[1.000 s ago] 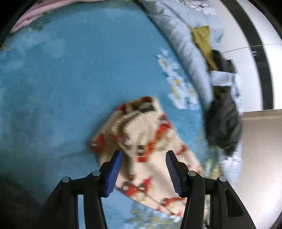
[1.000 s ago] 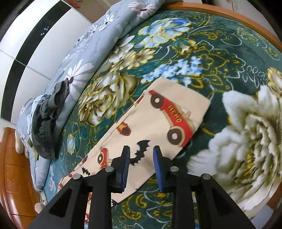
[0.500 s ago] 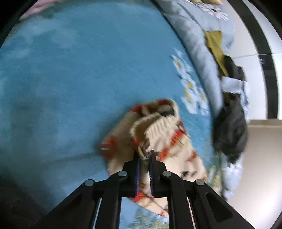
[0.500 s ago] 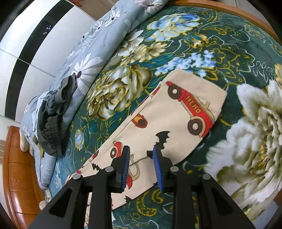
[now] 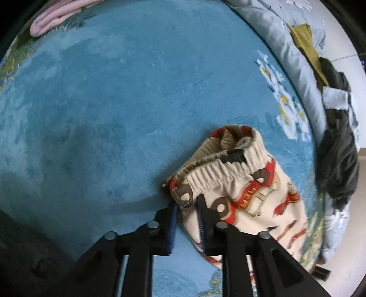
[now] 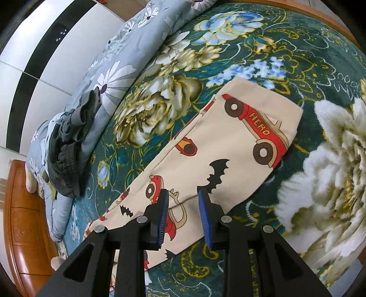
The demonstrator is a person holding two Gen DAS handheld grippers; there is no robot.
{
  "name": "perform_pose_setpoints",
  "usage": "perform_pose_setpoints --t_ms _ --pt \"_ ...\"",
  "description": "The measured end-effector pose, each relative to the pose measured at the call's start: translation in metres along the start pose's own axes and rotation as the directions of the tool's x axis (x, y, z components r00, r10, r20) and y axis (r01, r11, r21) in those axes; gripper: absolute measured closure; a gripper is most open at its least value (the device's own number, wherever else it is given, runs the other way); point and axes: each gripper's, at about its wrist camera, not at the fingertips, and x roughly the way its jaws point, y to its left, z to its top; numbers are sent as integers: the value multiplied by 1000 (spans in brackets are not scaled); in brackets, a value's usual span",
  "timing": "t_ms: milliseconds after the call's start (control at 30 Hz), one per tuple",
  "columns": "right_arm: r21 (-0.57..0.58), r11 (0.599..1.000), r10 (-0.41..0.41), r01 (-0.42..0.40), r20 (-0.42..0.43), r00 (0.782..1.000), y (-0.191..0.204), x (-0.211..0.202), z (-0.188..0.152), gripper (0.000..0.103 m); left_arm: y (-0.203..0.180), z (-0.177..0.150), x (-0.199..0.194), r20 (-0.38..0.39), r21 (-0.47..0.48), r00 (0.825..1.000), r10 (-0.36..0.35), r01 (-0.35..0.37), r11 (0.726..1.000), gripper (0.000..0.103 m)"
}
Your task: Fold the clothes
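Cream child's trousers printed with red cars and black bats lie on the blanket. In the left wrist view their bunched elastic waistband sits on blue plush. My left gripper is at the waistband's near corner; its jaws are opening, with a fold of cloth loose between them. In the right wrist view a flat trouser leg runs across the green floral blanket. My right gripper hovers over that leg, jaws apart, with nothing pinched.
A grey daisy-print quilt runs along the far side, with dark crumpled clothes on it. The left wrist view shows the same dark pile, an olive garment and a pink one. A wooden bed frame borders the mattress.
My left gripper went from open to shut on the waistband, and its jaws have now parted again. The waistband has bunched up. The right gripper has hardly moved.
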Motion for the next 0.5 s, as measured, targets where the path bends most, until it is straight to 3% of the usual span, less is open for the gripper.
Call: perform_pose_setpoints --t_ms 133,267,333,400,500 --pt "-6 1000 6 -6 -14 1000 2 5 -3 76 4 1 1 3 -22 1000 -22 22 1000 53" --pt "-6 1000 7 -7 -23 1000 3 9 -4 76 8 2 2 3 -42 998 -62 62 997 54" --pt "-6 1000 7 -7 -27 1000 4 10 -5 76 9 1 2 3 -43 997 -82 82 996 74" --pt "-8 1000 7 -7 -28 1000 4 10 -5 76 11 0 2 -3 -53 994 -105 105 993 84" --pt "-9 1000 8 -8 -24 1000 5 9 -3 76 7 0 -4 17 -43 990 -141 141 989 89"
